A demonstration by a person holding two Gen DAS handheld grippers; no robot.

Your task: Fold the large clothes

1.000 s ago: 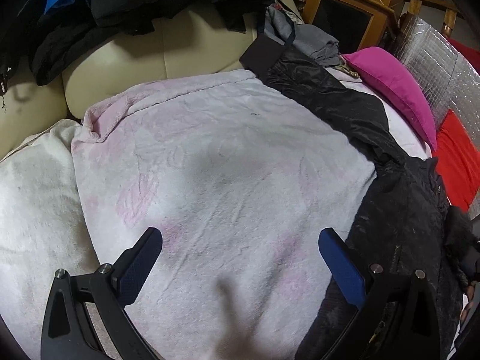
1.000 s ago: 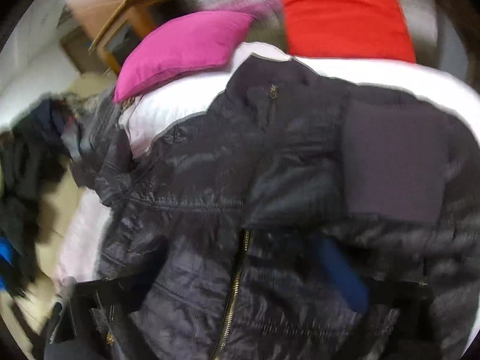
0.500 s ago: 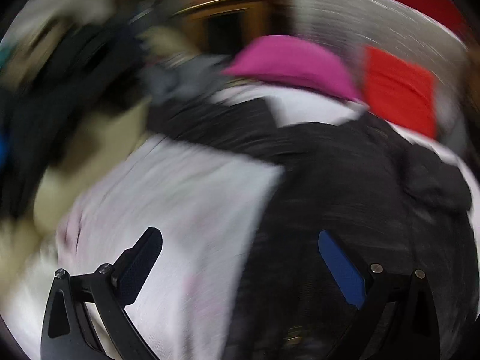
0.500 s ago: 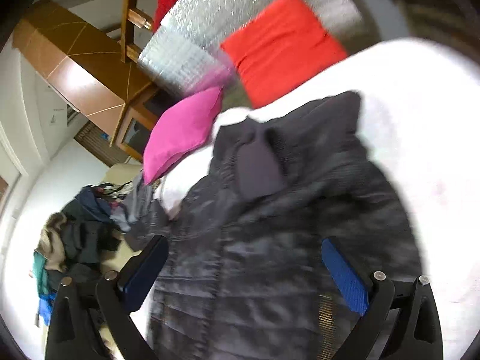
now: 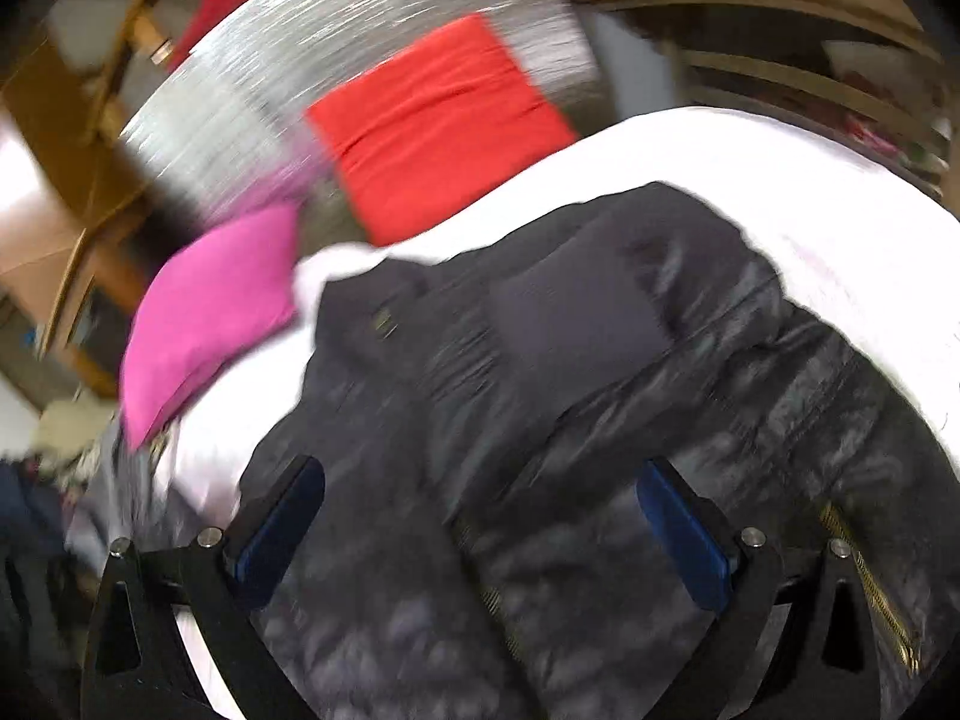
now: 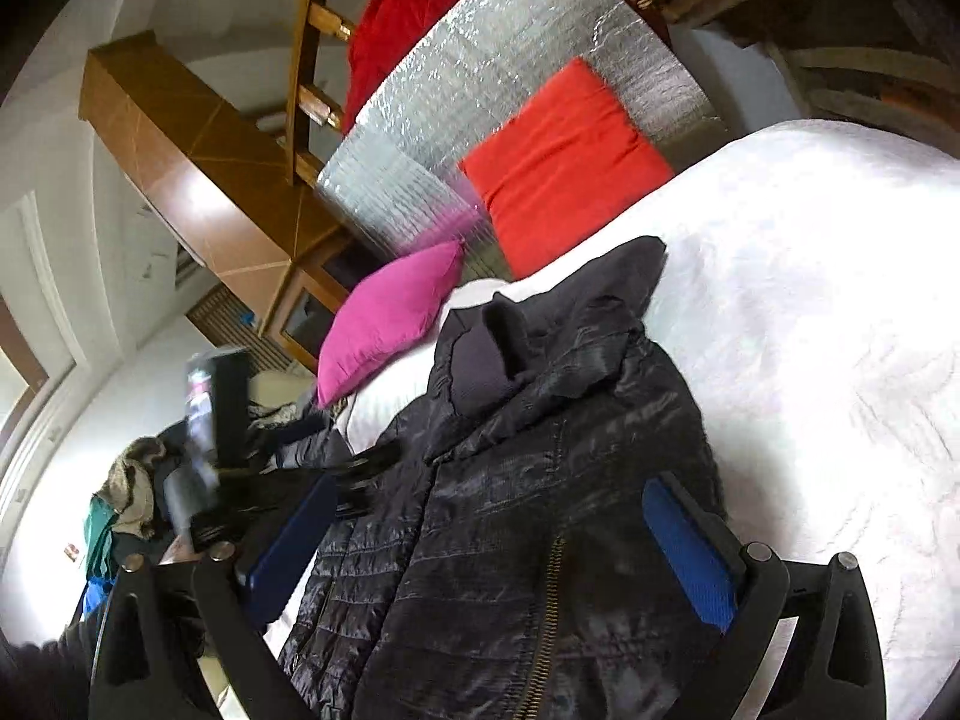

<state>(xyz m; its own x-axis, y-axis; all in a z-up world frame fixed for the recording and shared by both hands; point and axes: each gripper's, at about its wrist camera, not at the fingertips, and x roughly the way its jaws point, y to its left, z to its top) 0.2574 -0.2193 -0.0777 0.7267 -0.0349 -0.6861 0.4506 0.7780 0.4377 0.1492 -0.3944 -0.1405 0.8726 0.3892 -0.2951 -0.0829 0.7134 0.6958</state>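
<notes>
While the black jacket [image 6: 540, 528] lies spread on the white blanket [image 6: 810, 312], both grippers hang above it, the left gripper [image 5: 480, 534] and the right gripper [image 6: 492, 540] each wide apart and holding nothing (a pink cushion [image 6: 390, 312] sits beyond the collar).

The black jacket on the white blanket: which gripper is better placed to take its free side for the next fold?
Probably the right gripper: open over the black jacket, with its edge beside the white blanket near one fingertip.
</notes>
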